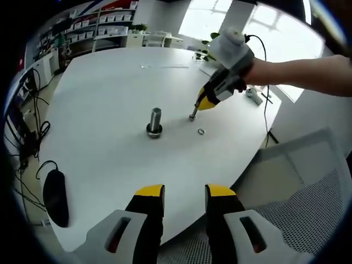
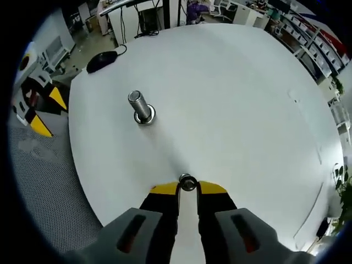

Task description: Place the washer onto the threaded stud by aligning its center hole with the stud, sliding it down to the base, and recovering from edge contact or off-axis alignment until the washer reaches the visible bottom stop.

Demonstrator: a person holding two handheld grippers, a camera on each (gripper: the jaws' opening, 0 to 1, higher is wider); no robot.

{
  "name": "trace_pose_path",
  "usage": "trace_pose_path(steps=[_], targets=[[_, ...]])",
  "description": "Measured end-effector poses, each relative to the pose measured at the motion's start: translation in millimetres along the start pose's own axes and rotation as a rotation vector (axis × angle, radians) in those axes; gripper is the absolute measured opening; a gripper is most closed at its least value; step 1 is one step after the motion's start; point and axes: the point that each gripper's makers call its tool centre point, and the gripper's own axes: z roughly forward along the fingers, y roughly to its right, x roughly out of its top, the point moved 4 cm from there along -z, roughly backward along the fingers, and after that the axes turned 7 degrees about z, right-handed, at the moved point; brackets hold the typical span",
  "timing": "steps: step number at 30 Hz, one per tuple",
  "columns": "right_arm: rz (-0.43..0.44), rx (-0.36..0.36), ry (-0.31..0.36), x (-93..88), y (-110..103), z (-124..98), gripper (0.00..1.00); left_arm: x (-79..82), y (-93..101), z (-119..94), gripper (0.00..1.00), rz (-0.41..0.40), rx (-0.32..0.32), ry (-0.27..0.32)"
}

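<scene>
The big white round table (image 1: 110, 93) carries a black computer mouse (image 1: 55, 197) at its 8 o'clock edge in the left gripper view. Near the middle stands the upright grey metal threaded stud (image 1: 155, 122) on its dark base. My left gripper (image 1: 184, 199) hangs with jaws apart, holding nothing. My right gripper (image 2: 188, 190) is clamped on the small silver metal washer (image 2: 187, 182), well apart from the stud. One more small ring (image 1: 201, 131) lies at 3 o'clock of the stud.
</scene>
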Motion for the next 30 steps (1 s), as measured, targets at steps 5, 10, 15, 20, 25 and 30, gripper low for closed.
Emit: trace_pose_path(steps=[5, 10, 15, 20, 25, 30], targets=[[0.001, 0.007, -0.018, -3.9, -1.8, 9.0, 0.14, -0.4, -1.5, 0.1, 0.28, -0.005, 0.002, 0.0], [0.002, 0.011, -0.031, -7.2, -2.1, 14.2, 0.14, 2.1, 1.9, -3.0, 0.28, -0.01, 0.004, -0.001], [0.015, 0.019, -0.034, -10.4, -2.2, 19.4, 0.14, -1.2, -1.7, -0.2, 0.28, -0.007, 0.005, -0.005], [0.014, 0.018, -0.04, -13.0, -2.1, 22.7, 0.15, -1.4, -2.0, -0.1, 0.28, -0.008, 0.006, -0.007], [0.015, 0.019, -0.042, -13.7, -2.3, 23.1, 0.15, -1.5, -3.0, -0.6, 0.28, -0.01, 0.01, -0.006], [0.012, 0.016, -0.041, -14.1, 0.5, 26.9, 0.17, -1.0, 0.1, -1.7, 0.28, -0.01, 0.009, -0.009]])
